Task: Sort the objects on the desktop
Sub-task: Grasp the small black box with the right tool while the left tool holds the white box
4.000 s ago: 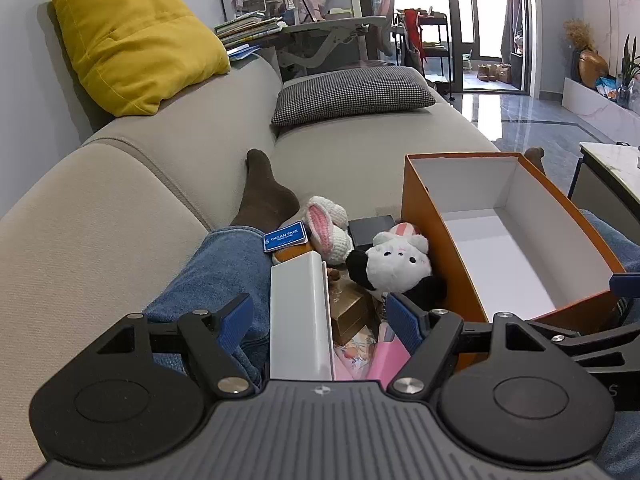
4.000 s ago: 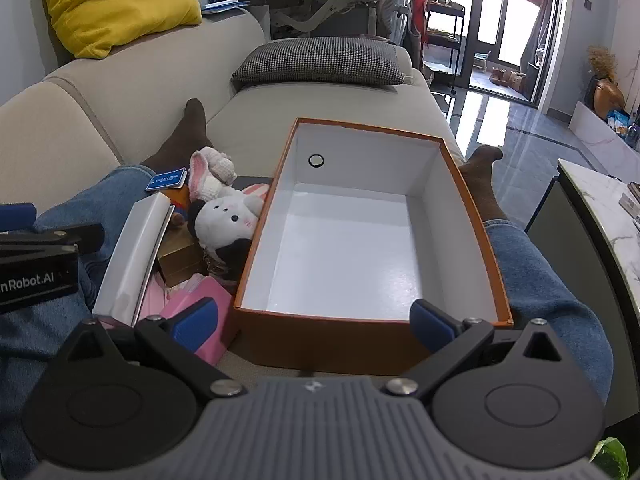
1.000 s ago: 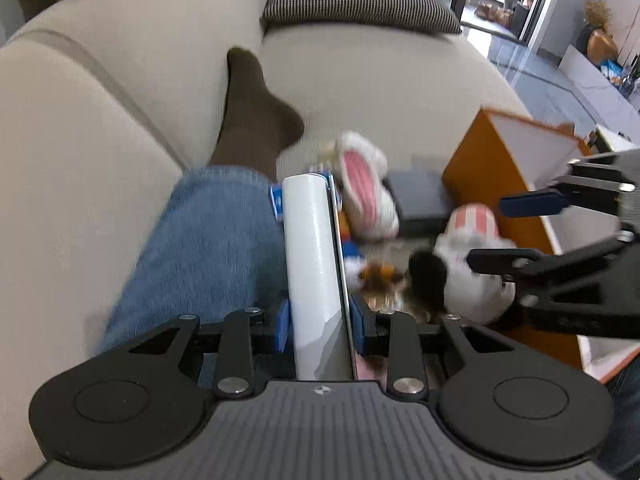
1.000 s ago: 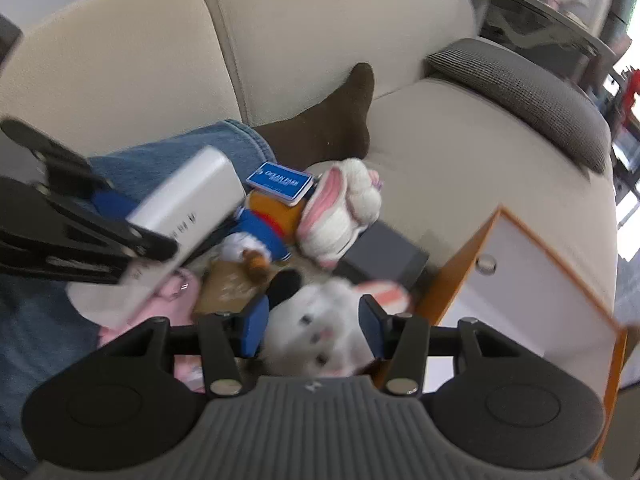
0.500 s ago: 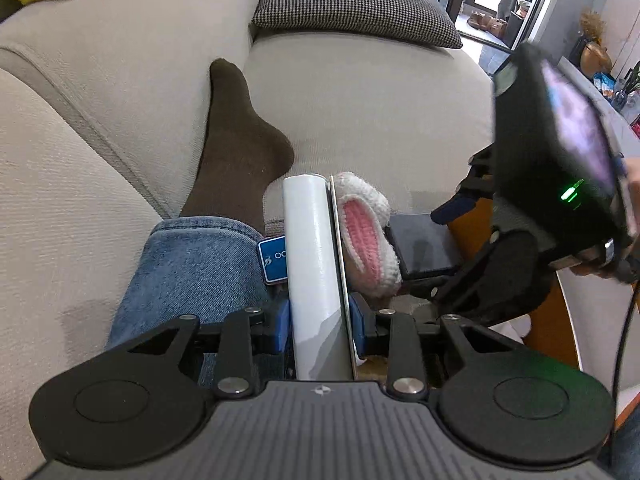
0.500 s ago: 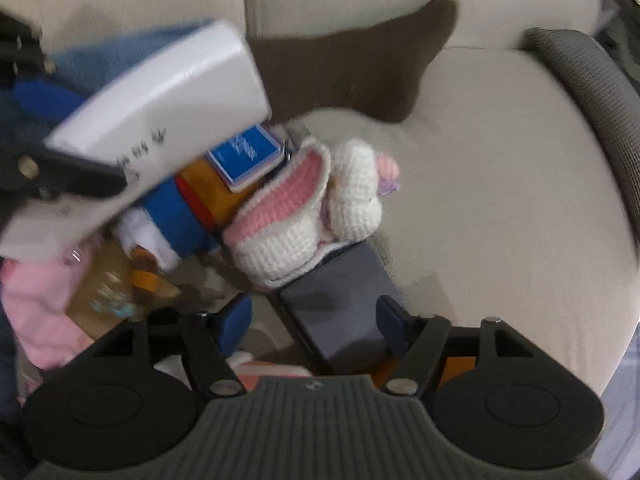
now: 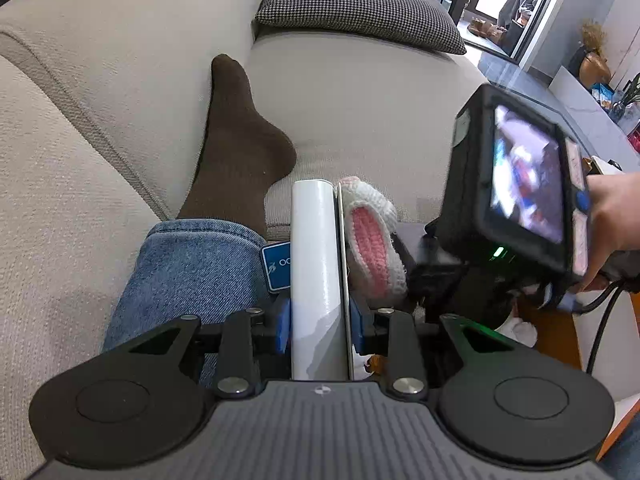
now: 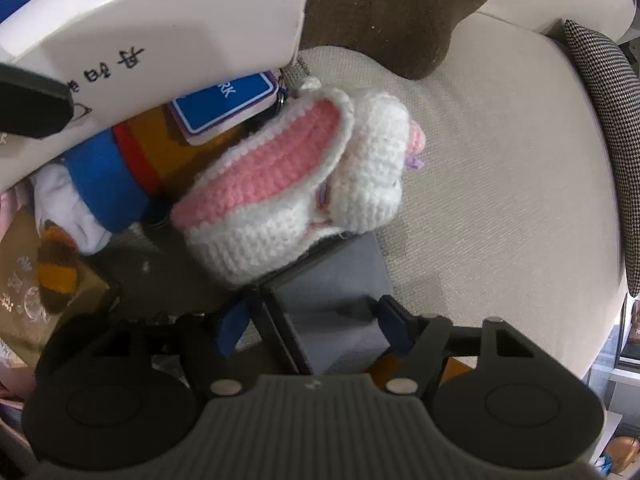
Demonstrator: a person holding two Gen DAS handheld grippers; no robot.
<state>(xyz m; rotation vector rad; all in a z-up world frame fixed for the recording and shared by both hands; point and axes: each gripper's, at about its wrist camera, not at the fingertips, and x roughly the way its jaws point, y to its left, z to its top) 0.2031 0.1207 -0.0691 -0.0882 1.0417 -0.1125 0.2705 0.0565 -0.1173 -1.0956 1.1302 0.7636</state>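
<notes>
My left gripper [image 7: 320, 322] is shut on a white book [image 7: 316, 272], held spine up above the pile; the book also shows at the top left of the right wrist view [image 8: 152, 32]. My right gripper [image 8: 312, 320] is open, with its fingers on either side of a dark grey box [image 8: 332, 300] lying on the sofa. A crocheted white and pink bunny [image 8: 304, 184] rests against the box's far edge; it also shows in the left wrist view [image 7: 372, 240]. A blue tag [image 8: 224, 108] and a blue and orange plush toy [image 8: 116, 172] lie beside the bunny.
The orange box's wall [image 7: 552, 332] shows at the right behind the right gripper's body [image 7: 520, 192]. A leg in jeans [image 7: 192, 272] and a brown sock [image 7: 236, 148] lie left. A checked cushion [image 7: 360, 12] sits far back on the beige sofa [image 7: 380, 112]. A brown carton [image 8: 24, 280] lies left.
My right gripper has left the white plush, moved forward and down over the pile, and now straddles the dark grey box. My left gripper still holds the white book, slightly raised.
</notes>
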